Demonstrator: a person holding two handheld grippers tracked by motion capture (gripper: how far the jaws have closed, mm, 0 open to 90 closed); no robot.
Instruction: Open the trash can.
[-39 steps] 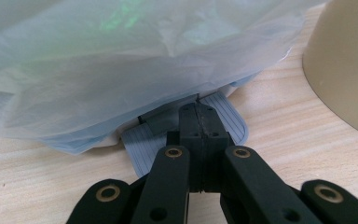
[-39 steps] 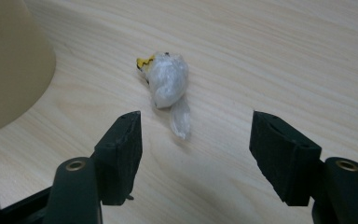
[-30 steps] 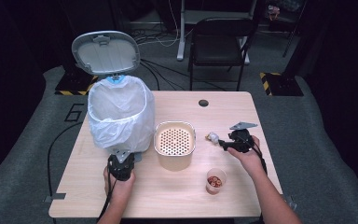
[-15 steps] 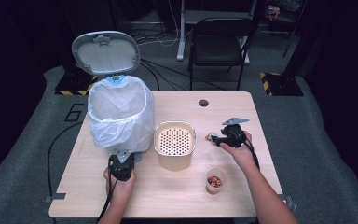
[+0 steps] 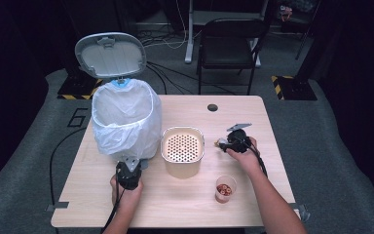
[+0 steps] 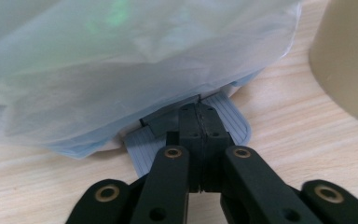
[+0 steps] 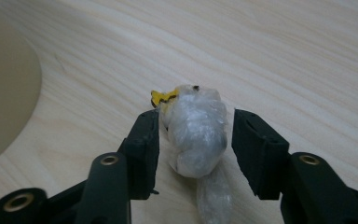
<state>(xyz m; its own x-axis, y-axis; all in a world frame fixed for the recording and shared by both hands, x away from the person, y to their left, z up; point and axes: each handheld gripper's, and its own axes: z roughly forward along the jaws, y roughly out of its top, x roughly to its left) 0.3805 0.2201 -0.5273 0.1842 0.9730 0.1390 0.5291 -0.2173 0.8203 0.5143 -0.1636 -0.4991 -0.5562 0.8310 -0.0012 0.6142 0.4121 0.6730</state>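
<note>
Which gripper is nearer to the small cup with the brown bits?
Right. The right gripper sits just beyond the cup, around a plastic-wrapped wad; the left gripper is across the table at the bin's pedal.

One lined bin [image 5: 125, 122], one perforated container [image 5: 182, 151], one cup [image 5: 225, 188], one plastic wad [image 7: 196, 128], two hand-held grippers [image 5: 128, 168].

In the left gripper view the bin bag [image 6: 135, 60] runs off the top and left edges and drapes over the bin's base, so just a corner of the grey pedal [image 6: 228, 121] shows, partly behind the left gripper [image 6: 199, 122]. The beige tub [image 6: 349, 60] is cut off at the right. In the right gripper view the plastic wad [image 7: 196, 130] is cut off at the bottom edge. In the high view the contents of the small cup [image 5: 225, 188] are too small to tell.
</note>
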